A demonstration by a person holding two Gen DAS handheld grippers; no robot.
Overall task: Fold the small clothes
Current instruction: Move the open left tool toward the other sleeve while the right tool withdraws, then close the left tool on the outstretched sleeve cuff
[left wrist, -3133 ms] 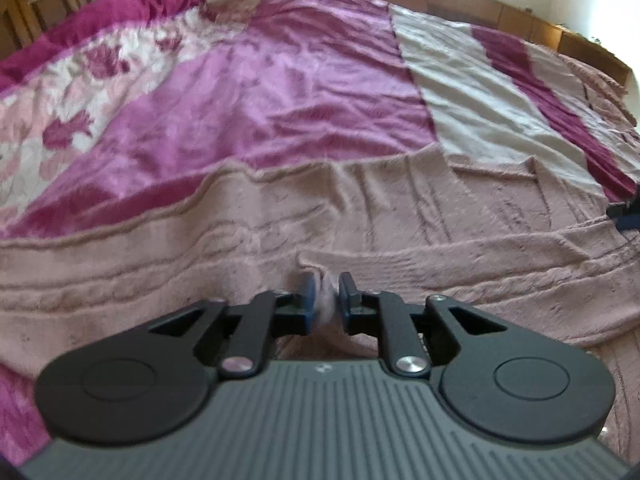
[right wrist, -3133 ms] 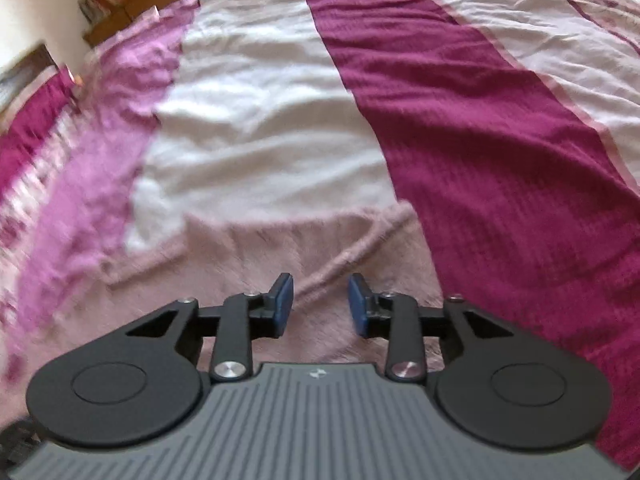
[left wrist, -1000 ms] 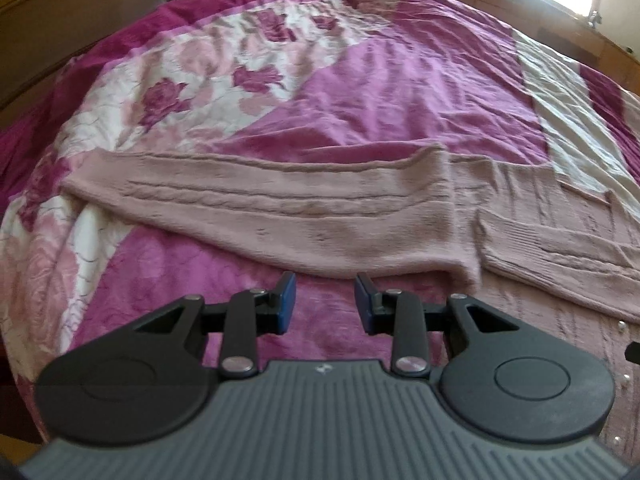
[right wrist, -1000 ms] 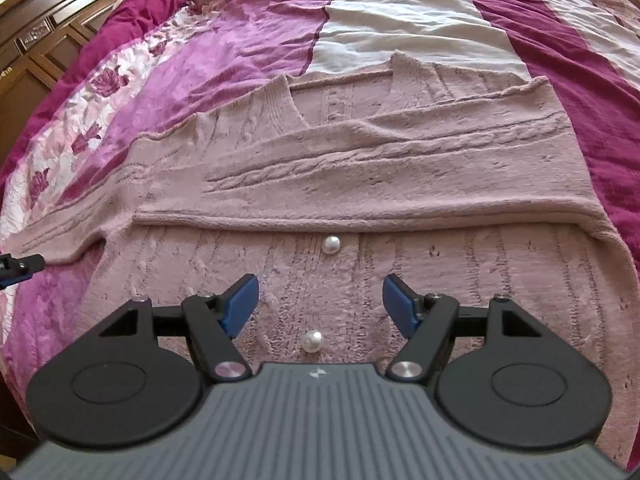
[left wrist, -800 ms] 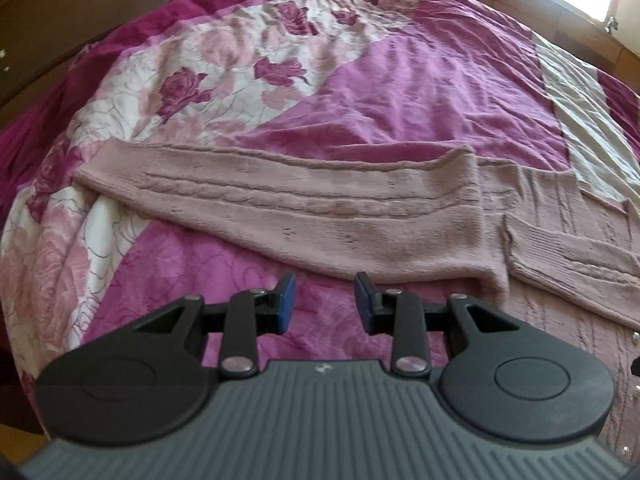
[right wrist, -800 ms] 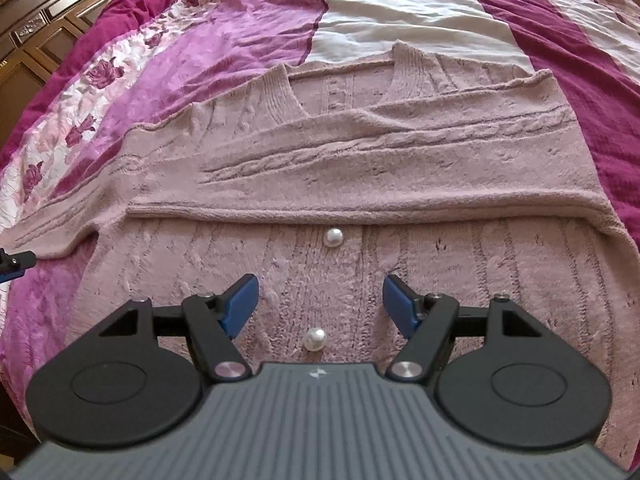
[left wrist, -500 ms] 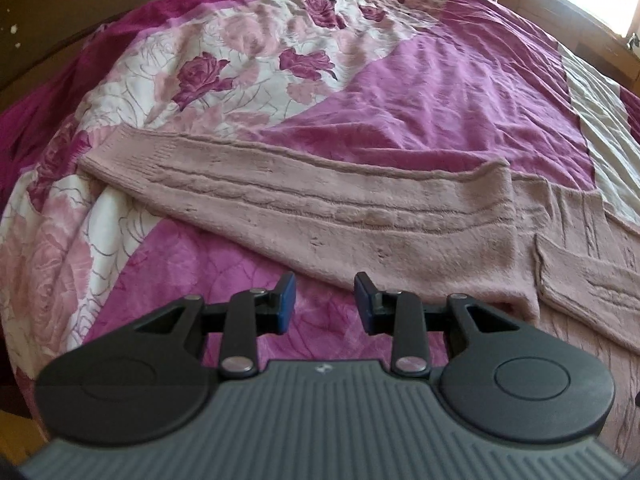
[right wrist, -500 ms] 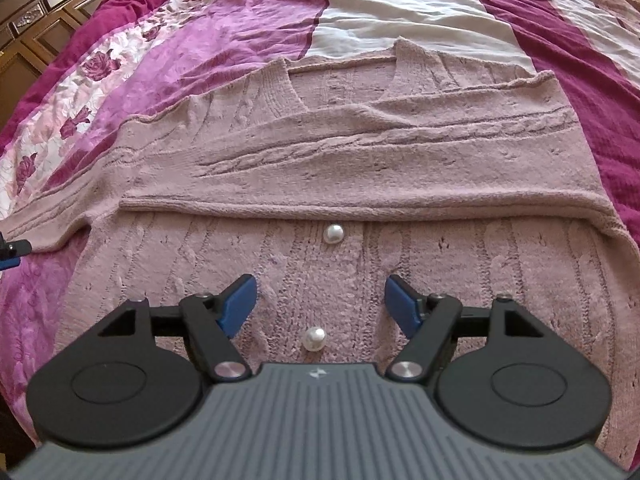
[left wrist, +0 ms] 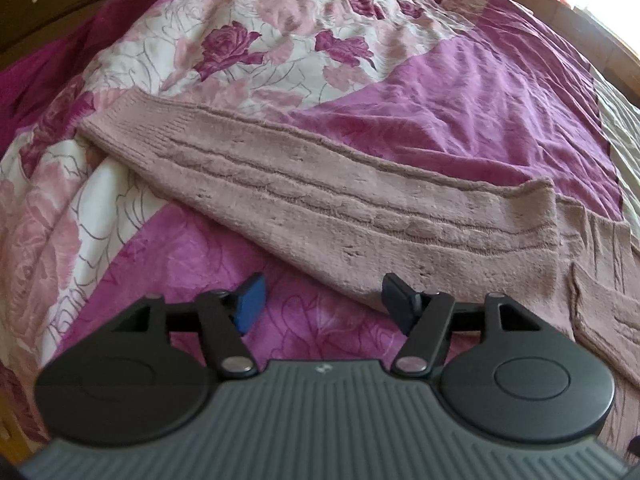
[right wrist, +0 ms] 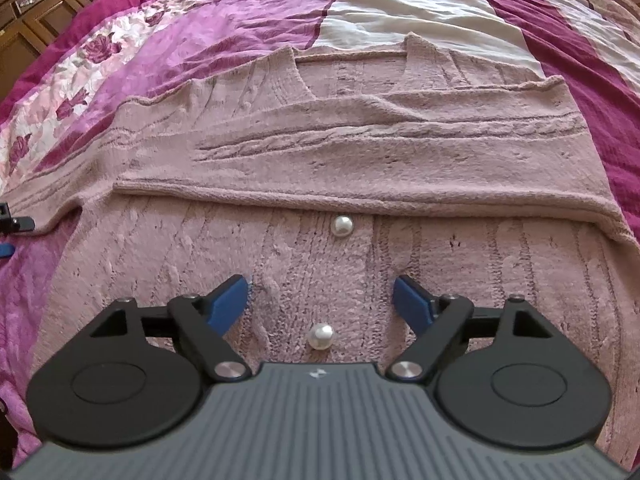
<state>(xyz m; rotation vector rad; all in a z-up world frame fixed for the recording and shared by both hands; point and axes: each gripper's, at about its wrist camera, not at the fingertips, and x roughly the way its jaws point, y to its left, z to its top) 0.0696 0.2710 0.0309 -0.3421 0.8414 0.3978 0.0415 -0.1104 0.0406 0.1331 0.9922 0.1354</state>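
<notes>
A dusty pink knit cardigan (right wrist: 360, 168) with pearl buttons (right wrist: 342, 226) lies flat on the bed. One sleeve is folded across its chest. The other sleeve (left wrist: 320, 208) stretches out flat to the left over the bedspread. My left gripper (left wrist: 320, 304) is open and empty, just short of that sleeve's near edge. My right gripper (right wrist: 322, 300) is open and empty, low over the cardigan's button band, with a pearl button (right wrist: 320, 336) between its fingers.
The bedspread (left wrist: 460, 92) is magenta with a rose-print panel (left wrist: 248, 48) and cream and dark red stripes (right wrist: 420, 4). Dark wooden furniture (right wrist: 36, 4) stands beyond the bed's left side. The left gripper's tip shows at the left edge of the right wrist view (right wrist: 12, 224).
The left gripper's jaws have opened wide and it has shifted left along the outstretched sleeve. The right gripper has stayed open and moved slightly closer over the button band.
</notes>
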